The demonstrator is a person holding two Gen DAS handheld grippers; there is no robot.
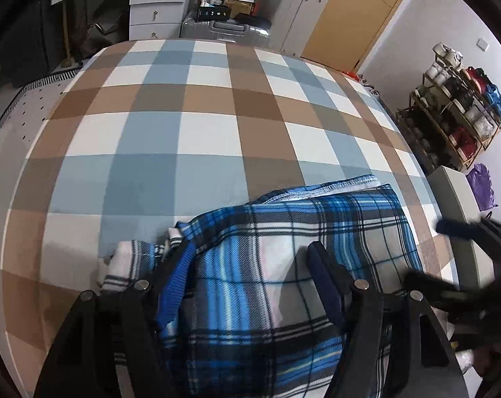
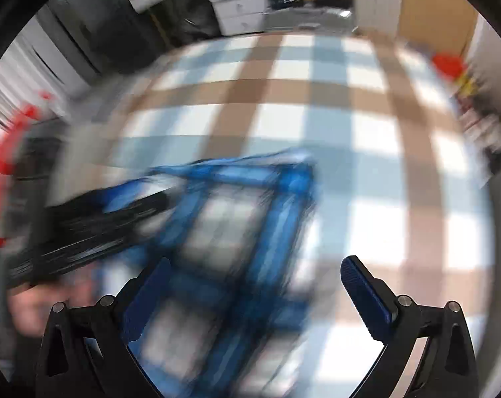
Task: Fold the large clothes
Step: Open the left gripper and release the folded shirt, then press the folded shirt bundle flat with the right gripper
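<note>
1. Since the right wrist view is badly smeared, the blue plaid garment [image 2: 230, 232] is only roughly made out.
2. It's folded on the checked bed cover [image 1: 184, 126], under the left gripper [image 1: 250, 258], jaws spread, nothing pinched.
3. The right gripper [image 2: 253, 285] is seen wide apart too, empty.

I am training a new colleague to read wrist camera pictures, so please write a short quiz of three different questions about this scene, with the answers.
1. True or false: the blue, white and black plaid fleece garment lies bunched on the bed covered by a brown, blue and white checked sheet.
2. Multiple choice: the left gripper is A) open above the garment, B) shut on the garment, C) out of view.
3. Short answer: in the right wrist view, are the blue pads of the right gripper apart or together?

Key:
1. True.
2. A.
3. Apart; nothing is clamped between them, though the picture is blurred.
</note>
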